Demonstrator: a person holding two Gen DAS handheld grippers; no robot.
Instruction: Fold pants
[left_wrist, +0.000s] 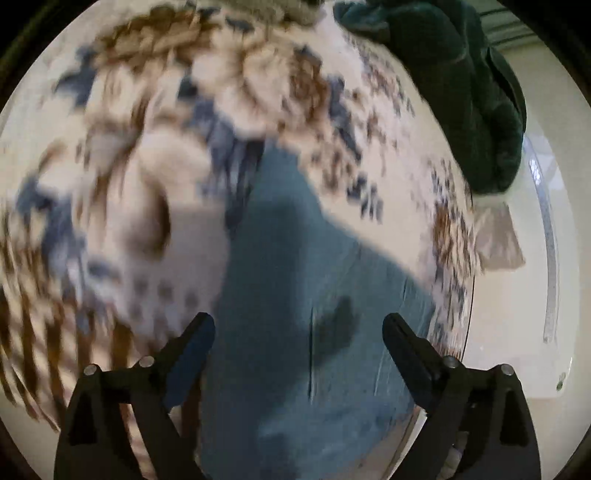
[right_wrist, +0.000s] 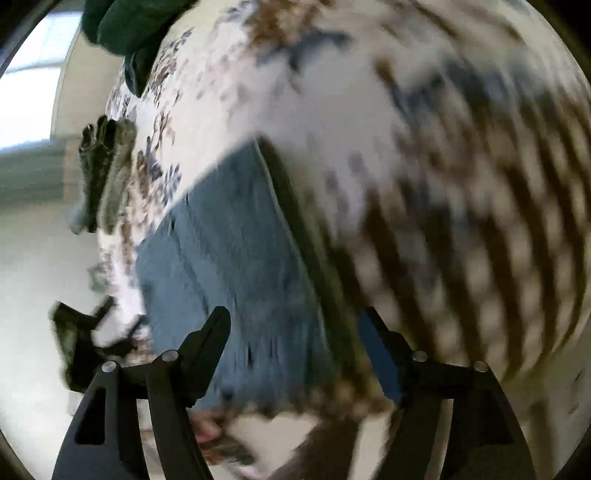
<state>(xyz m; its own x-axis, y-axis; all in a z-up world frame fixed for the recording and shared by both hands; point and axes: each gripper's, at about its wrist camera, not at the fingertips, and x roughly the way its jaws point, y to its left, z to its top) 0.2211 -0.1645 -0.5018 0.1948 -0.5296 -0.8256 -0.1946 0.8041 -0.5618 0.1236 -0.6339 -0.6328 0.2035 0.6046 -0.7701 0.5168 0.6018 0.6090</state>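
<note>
Blue denim pants (left_wrist: 295, 295) lie flat on a round table covered by a white cloth with brown and blue flowers (left_wrist: 155, 229). My left gripper (left_wrist: 299, 321) hovers open above the pants, jaws wide apart and empty. In the right wrist view the pants (right_wrist: 229, 258) run from the middle down toward the near table edge. My right gripper (right_wrist: 295, 321) is open over the pants' right edge, empty. Both views are motion-blurred.
A dark green garment (left_wrist: 461, 81) is heaped at the far table edge, also in the right wrist view (right_wrist: 129, 26). A grey cloth (right_wrist: 103, 173) hangs off the table's left side. The table rim (left_wrist: 471, 295) is close on the right, pale floor beyond.
</note>
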